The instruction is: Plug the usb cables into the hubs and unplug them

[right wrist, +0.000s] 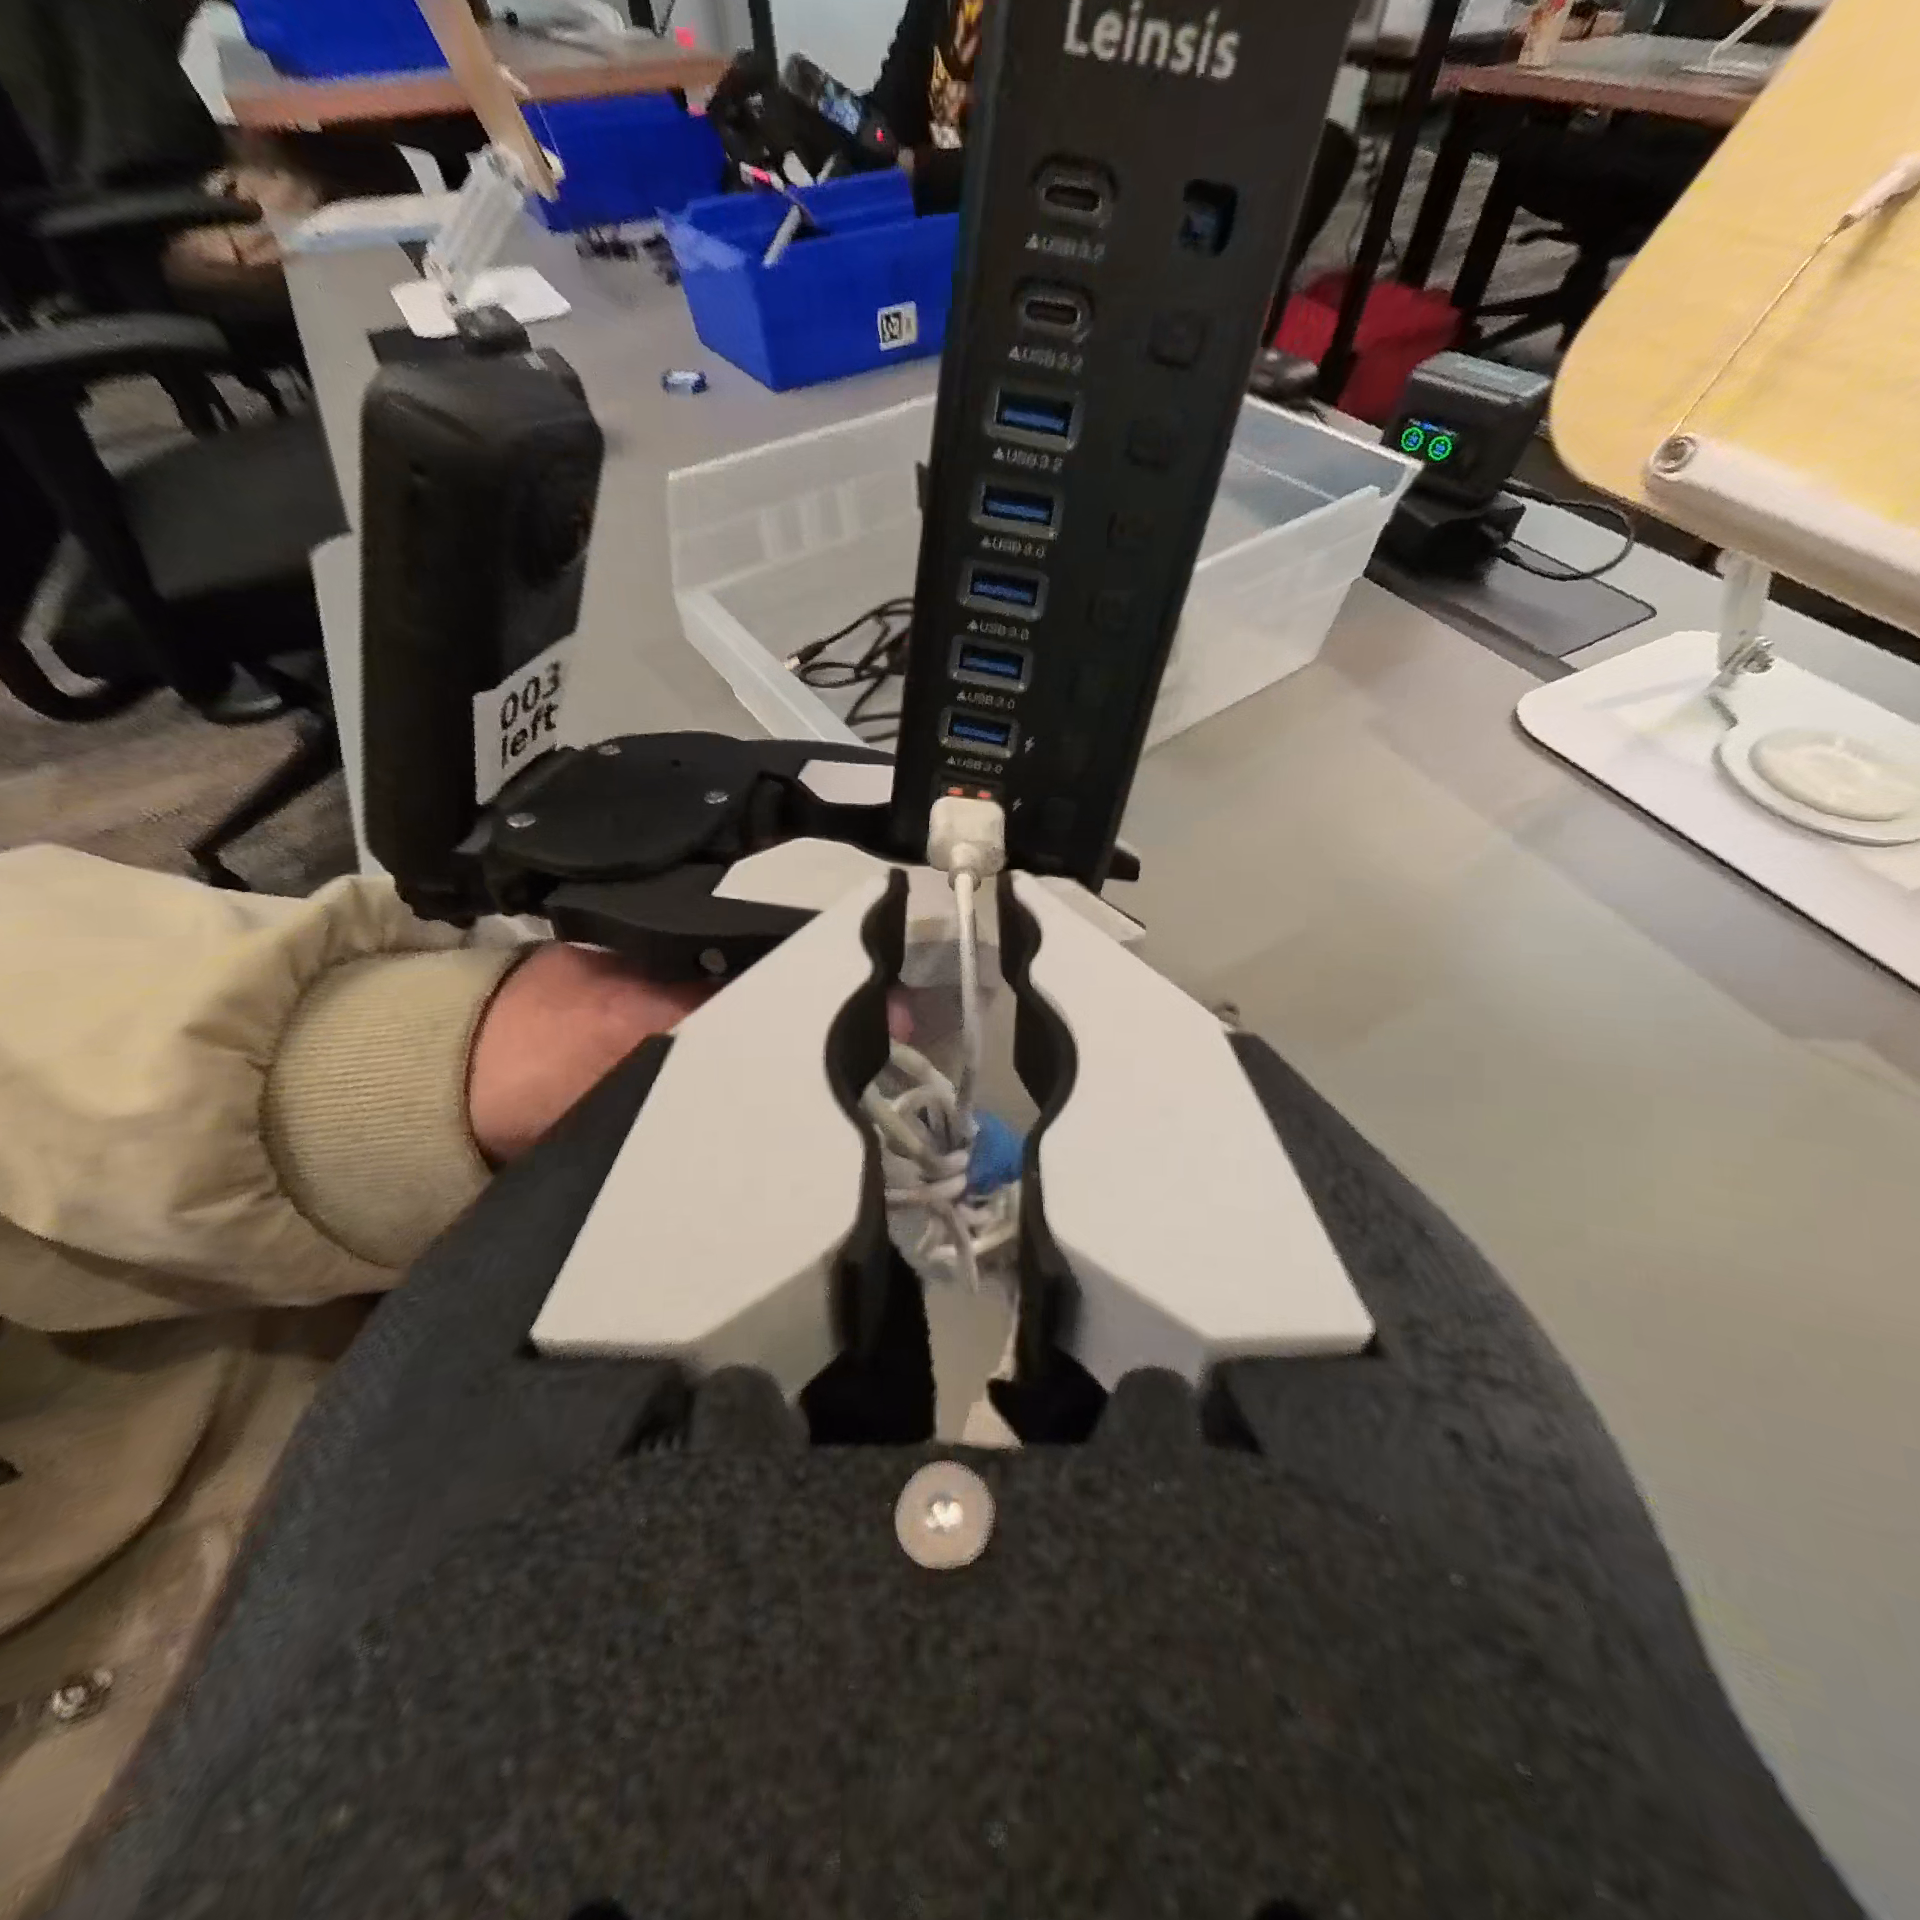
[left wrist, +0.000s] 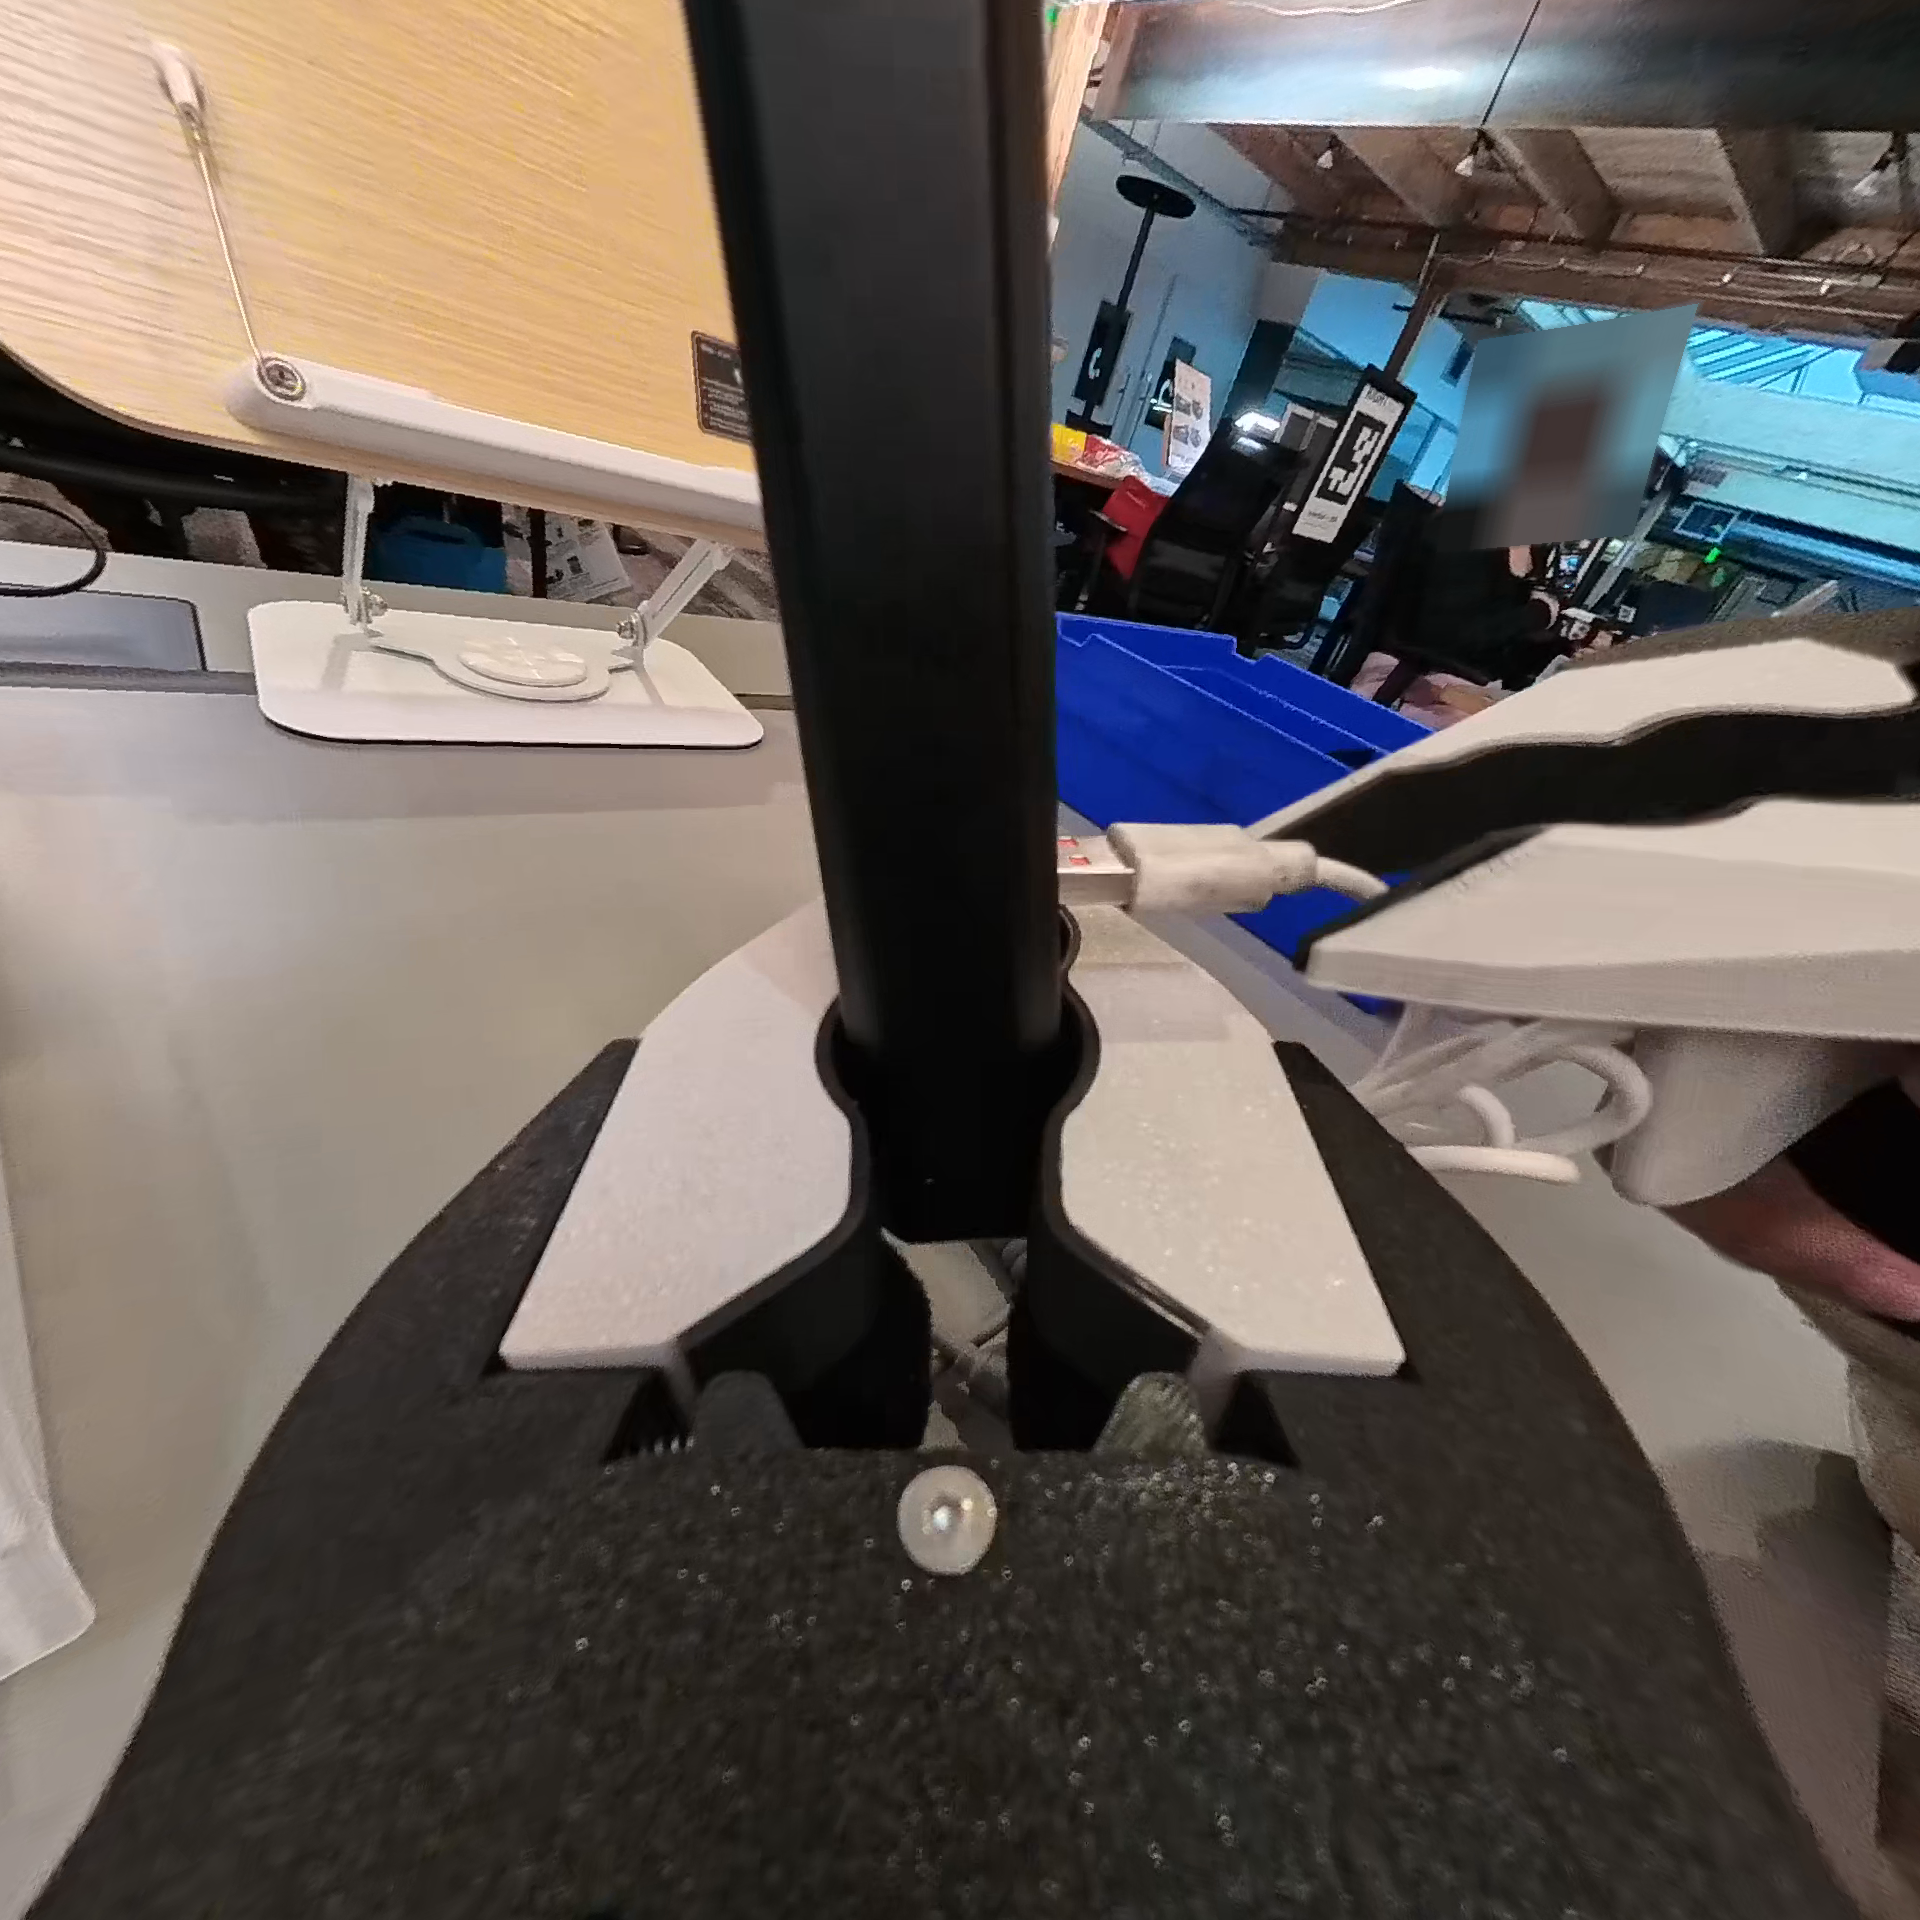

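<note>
The left claw (left wrist: 951, 1049) clamps the tall black upright hub (left wrist: 894, 520); the right claw (right wrist: 951, 883) pinches the white USB plug (right wrist: 964, 831) at the lowest port (apparently half-seated), needing a straight push.

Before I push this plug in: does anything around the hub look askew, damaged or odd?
Nothing looks damaged. The black hub stands upright, clamped by the left gripper. The white USB plug, held by the right gripper, sits level at the lowest port. Only the cable slack is a tangled bundle below.

Open-plan workshop-lab: exposed timber ceiling (left wrist: 1558, 197), blue parts bins (right wrist: 821, 281), office chairs (right wrist: 135, 436), cluttered worktables (right wrist: 499, 78).
</note>
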{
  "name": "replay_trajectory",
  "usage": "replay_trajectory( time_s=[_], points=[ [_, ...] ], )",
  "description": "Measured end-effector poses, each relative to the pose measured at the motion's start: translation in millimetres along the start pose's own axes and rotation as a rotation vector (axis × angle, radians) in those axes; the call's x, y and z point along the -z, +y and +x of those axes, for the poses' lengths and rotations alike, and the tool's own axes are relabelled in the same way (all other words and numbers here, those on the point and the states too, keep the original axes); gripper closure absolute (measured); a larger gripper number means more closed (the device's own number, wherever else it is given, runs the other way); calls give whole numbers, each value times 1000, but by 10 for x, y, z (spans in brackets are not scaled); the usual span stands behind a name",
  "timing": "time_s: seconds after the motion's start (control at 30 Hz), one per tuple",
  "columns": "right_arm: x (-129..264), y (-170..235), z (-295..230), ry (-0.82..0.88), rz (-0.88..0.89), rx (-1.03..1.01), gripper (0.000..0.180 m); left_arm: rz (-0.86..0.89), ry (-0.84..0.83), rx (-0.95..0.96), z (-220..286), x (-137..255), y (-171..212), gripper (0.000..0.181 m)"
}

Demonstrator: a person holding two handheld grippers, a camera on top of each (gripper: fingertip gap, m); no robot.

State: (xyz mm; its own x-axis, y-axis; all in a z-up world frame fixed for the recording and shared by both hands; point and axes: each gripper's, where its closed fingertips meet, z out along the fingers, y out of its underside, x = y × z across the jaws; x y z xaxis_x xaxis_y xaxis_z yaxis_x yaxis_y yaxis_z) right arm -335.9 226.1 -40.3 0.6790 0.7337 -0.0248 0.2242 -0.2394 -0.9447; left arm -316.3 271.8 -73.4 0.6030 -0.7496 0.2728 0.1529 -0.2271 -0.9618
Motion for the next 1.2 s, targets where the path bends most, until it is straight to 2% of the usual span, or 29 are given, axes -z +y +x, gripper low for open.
replay_trajectory(
  time_s=[0.17,0.3,0.43,0.53,0.77,0.97,1.1,1.2],
  points=[
    [6,-22,32,2,66,-35,174,-7,-10,-23,7,-2,8,150],
    [3,25,17,7,31,-14,174,-9,-67,-142,-44,15,-4,150],
    [20,-3,1,44,44,9,174,8,-79,-155,-28,26,-40,150],
    [50,-25,-6,59,41,50,174,-2,-112,-260,-39,42,-69,150],
    [97,-42,-2,19,36,-62,175,-23,-165,-419,-44,53,-104,148],
    [82,-19,-4,31,25,-32,175,-46,-137,-359,12,46,-65,150],
    [94,-20,15,-32,34,-131,175,-54,-138,-388,27,35,-70,150],
    [105,-28,23,-23,46,-124,175,-57,-131,-365,46,24,-63,151]
  ],
)
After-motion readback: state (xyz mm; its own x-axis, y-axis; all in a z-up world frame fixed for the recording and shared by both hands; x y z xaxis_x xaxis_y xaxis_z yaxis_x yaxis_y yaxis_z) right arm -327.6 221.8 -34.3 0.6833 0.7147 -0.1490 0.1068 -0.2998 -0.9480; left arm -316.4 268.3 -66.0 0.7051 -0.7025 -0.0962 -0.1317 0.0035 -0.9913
